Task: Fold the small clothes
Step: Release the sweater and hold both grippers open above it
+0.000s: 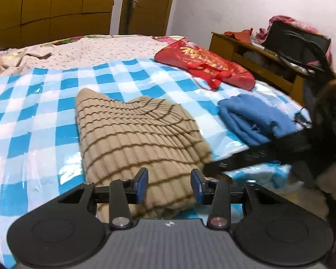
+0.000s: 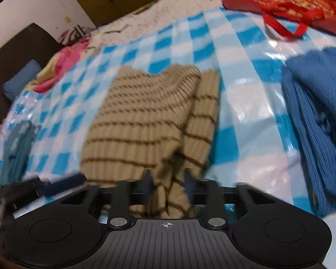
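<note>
A beige ribbed knit garment with thin brown stripes (image 1: 132, 134) lies on the blue-and-white checked cover (image 1: 33, 103), partly folded with one side lapped over. My left gripper (image 1: 169, 185) is open just above its near edge, blue pads (image 1: 143, 185) apart with knit showing between them. In the right wrist view the same garment (image 2: 141, 121) is bunched at its near right corner, and my right gripper (image 2: 168, 185) is shut on that bunched cloth. The right gripper also shows blurred in the left wrist view (image 1: 257, 157).
A folded blue knit garment (image 1: 255, 118) lies to the right, also in the right wrist view (image 2: 318, 121). A red bag (image 1: 203, 65) lies at the far right. A teal cloth (image 2: 18, 148) lies at the left. A wooden headboard shelf (image 1: 257, 62) borders the bed.
</note>
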{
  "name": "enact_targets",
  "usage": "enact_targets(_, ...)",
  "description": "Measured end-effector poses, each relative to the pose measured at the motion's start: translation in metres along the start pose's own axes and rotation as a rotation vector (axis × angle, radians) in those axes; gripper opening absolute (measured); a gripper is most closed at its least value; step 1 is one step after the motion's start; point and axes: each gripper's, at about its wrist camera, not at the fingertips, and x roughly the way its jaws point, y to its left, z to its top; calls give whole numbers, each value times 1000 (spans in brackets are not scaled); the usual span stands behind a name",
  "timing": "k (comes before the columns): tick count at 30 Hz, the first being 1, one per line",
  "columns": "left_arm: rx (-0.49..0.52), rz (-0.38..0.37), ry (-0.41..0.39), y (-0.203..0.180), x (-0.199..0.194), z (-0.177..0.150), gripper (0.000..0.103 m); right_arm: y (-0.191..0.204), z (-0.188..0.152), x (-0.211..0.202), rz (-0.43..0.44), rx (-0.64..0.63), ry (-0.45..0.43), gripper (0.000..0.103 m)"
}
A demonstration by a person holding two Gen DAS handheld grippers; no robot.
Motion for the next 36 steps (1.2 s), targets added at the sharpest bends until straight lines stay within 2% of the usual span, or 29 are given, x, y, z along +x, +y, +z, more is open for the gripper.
enact_targets(4, -14, 35, 86, 10, 26, -9, 51, -26, -11, -3, -2, 109, 7, 7)
enact_targets(6, -10, 39, 100, 12, 31, -13, 51, -35, -15, -5, 11, 153, 7, 7)
enact_targets(10, 3, 32, 91, 9, 21, -14, 51, -28, -17, -8, 1, 118, 8, 9)
enact_targets(11, 2, 31, 88, 10, 20, -12, 51, -24, -16, -10, 0, 104, 5, 15)
enact_targets(13, -6, 28, 76, 11, 15, -10, 51, -19, -11, -16, 1, 91, -11, 17)
enact_targets(18, -26, 31, 32, 13, 10, 3, 51, -11, 12, -26, -3, 58, -104, 19)
enact_targets(23, -44, 53, 6, 19, 19, 16, 51, -6, 47, 4, -32, 44, -136, 30)
enact_targets(28, -58, 62, 6, 24, 35, 23, 51, -6, 69, 45, -69, 76, -133, 31)
enact_targets(30, -54, 67, 15, 25, 41, 22, 51, -10, 73, 57, -64, 106, -124, 34)
enact_targets(33, -40, 67, 18, 24, 45, 18, 51, -20, 75, 65, -37, 162, -124, 34)
enact_targets(36, -29, 66, 24, 24, 46, 16, 52, -29, 73, 64, -24, 191, -127, 19)
